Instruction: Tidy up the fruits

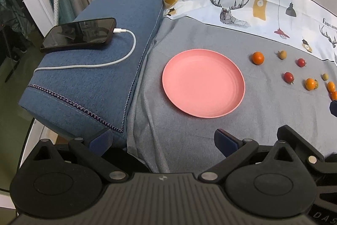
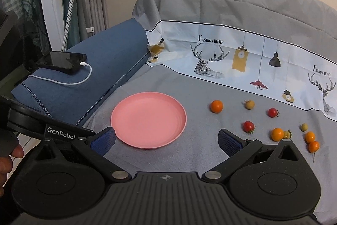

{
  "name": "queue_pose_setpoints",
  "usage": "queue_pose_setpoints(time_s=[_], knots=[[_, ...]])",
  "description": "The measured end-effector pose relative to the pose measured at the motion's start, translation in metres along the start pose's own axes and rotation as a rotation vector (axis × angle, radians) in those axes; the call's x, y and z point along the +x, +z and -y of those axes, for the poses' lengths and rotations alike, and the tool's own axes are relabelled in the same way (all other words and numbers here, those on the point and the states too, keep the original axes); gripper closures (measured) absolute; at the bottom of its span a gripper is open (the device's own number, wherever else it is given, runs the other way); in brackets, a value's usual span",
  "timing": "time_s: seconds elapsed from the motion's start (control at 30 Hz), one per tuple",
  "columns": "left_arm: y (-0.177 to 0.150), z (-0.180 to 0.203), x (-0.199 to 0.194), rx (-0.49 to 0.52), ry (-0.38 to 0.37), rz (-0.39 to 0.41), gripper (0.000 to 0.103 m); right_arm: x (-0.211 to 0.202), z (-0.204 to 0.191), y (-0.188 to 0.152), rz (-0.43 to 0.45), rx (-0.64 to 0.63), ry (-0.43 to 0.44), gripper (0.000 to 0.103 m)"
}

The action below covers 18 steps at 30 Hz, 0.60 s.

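Your left gripper [image 1: 162,140] hangs over the grey cloth [image 1: 189,136] with its jaws spread wide and nothing between them. Off its left finger lies the blue sofa armrest [image 1: 101,77], carrying a dark phone [image 1: 79,34] with a white charging cable [image 1: 118,60] plugged in. Straight ahead of the left gripper, slightly toward its right finger, sits the pink plate [image 1: 203,82], bare.

From your right gripper [image 2: 166,138], likewise spread wide and holding nothing, the pink plate [image 2: 148,119] lies just ahead, closer to the left finger. At the left edge of that view you see the body of the other gripper, marked GenRobot, and part of your hand [image 2: 8,157].

The fruits lie loose on the cloth ahead of the right finger and beyond it, all outside the plate:
- orange fruit [image 2: 216,106], nearest the plate
- pale yellowish fruit [image 2: 249,104], further out
- red cherry tomato [image 2: 248,126], just ahead of the right fingertip
- second red cherry tomato [image 2: 273,112]
- orange fruit [image 2: 277,134] touching a husked berry [image 2: 286,134]
- small greenish fruit [image 2: 304,127]
- two orange fruits [image 2: 311,141] touching, farthest right

Printed cloth [image 2: 242,56] with deer and lamps runs along the back.
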<state>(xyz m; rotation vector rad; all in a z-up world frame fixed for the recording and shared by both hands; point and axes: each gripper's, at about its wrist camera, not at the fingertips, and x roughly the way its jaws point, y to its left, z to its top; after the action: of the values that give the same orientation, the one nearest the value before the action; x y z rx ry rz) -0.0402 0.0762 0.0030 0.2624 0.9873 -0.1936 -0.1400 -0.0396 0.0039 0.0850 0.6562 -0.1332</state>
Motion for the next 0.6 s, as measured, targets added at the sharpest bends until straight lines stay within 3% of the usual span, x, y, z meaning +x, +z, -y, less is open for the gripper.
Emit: queue_pose_setpoints(time_s=[0.6], knots=[[-0.0010,0.0008,-0.0021,0.002,-0.001,0.000,0.000,-0.0033,-0.0048,0.0003,-0.001,-0.001,-0.021,0.000]])
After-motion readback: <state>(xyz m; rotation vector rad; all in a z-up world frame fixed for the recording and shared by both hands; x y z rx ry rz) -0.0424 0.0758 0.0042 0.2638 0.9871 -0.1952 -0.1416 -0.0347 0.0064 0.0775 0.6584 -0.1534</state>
